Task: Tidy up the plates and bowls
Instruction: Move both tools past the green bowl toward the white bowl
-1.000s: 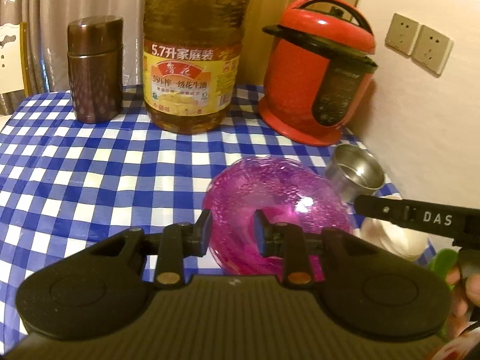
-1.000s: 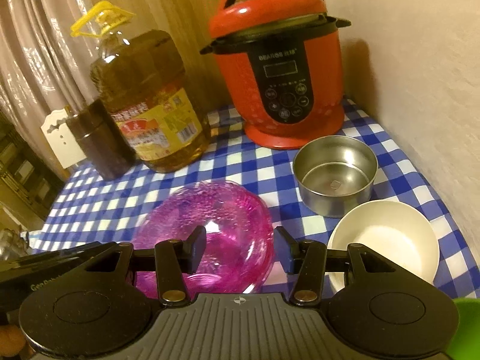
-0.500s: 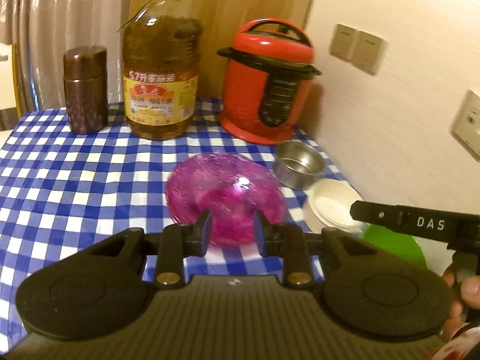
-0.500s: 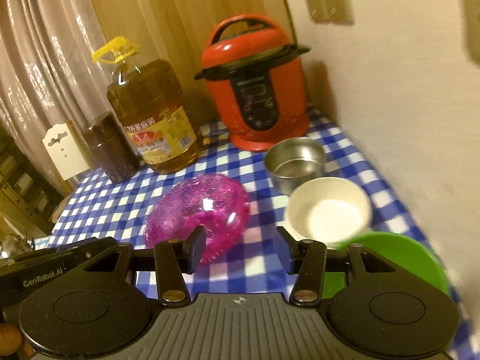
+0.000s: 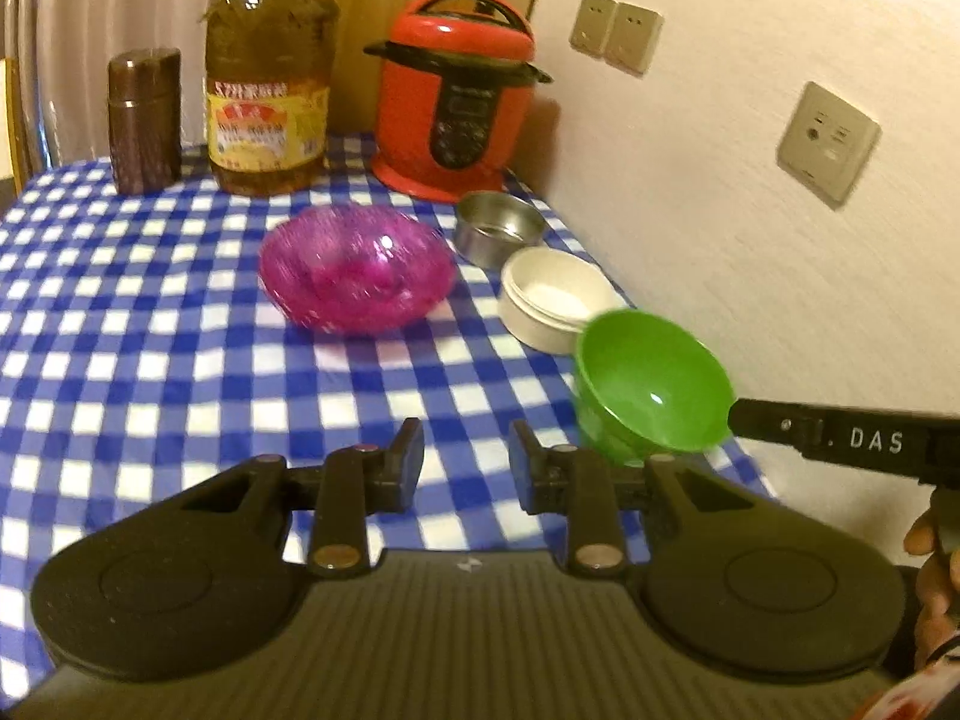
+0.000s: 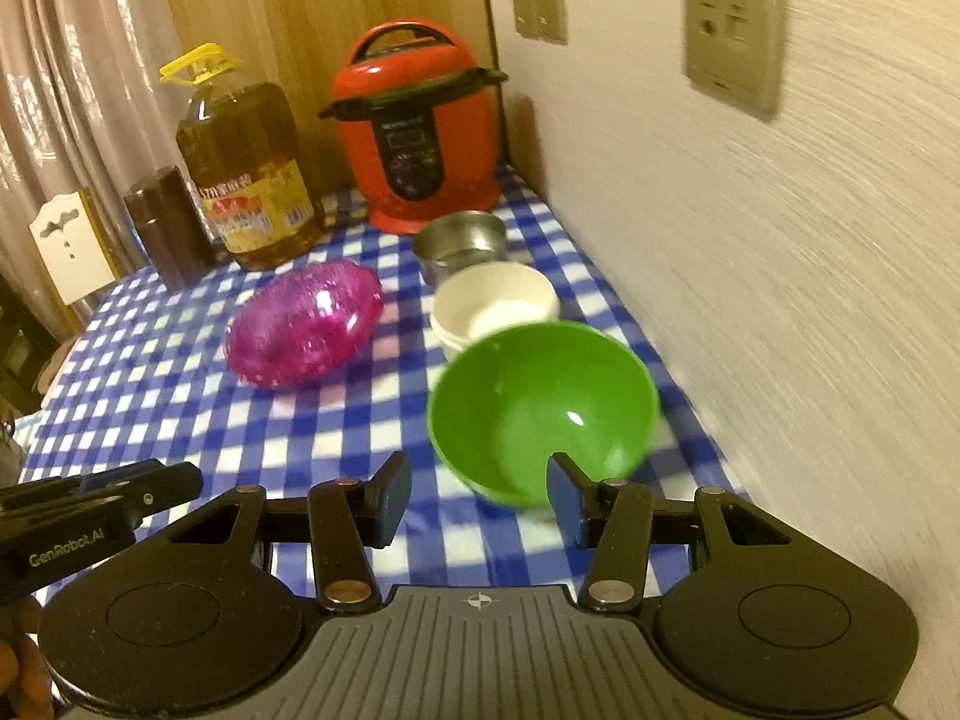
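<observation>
Four bowls sit on the blue checked tablecloth. A pink glass bowl lies mid-table. Along the wall stand a steel bowl, a white bowl and, nearest, a green bowl. My left gripper hovers open over bare cloth, well short of the pink bowl. My right gripper is open too, its right fingertip overlapping the green bowl's near rim in the picture. Nothing lies between either pair of fingers.
At the back stand a red pressure cooker, a large oil bottle and a brown canister. A wall with sockets runs along the table's right edge. A white chair back shows beyond the left side.
Both grippers have pulled back from the pink bowl and risen. The bowl looks smaller and farther off, and the white and green bowls have come into view. Jaw gaps look unchanged.
</observation>
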A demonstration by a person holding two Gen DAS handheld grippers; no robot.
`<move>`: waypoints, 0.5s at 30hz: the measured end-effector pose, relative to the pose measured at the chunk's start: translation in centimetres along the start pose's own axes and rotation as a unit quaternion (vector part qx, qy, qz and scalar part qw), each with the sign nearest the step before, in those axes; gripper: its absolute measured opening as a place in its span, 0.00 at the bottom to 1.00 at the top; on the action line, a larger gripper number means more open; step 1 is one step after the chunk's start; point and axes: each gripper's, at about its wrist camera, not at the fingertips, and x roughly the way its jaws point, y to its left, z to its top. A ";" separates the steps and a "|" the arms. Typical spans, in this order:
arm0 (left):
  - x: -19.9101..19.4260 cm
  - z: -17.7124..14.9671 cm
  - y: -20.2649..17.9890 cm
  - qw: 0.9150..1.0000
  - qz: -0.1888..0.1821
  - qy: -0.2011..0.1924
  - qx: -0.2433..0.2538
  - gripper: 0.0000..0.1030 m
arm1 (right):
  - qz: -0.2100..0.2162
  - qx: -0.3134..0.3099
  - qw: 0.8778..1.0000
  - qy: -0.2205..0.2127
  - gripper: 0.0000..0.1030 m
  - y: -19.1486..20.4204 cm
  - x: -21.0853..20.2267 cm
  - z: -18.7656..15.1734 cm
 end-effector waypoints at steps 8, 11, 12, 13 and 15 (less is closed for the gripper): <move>-1.4 -1.3 -2.2 1.000 0.005 0.011 0.010 0.27 | -0.005 0.017 1.000 0.005 0.49 -2.3 -3.2 -2.2; -1.5 -1.5 -2.8 1.000 0.003 0.013 0.007 0.29 | -0.004 0.017 1.000 0.003 0.49 -2.8 -3.5 -2.0; -1.5 -1.5 -3.0 1.000 0.002 0.013 0.005 0.29 | -0.004 0.015 1.000 0.002 0.49 -2.9 -3.7 -2.0; -1.5 -1.5 -3.2 1.000 0.000 0.014 0.003 0.29 | -0.003 0.014 1.000 0.002 0.49 -3.0 -3.8 -2.0; -1.5 -1.4 -3.5 1.000 -0.002 0.015 0.002 0.30 | -0.001 0.018 1.000 0.002 0.49 -3.0 -3.8 -2.1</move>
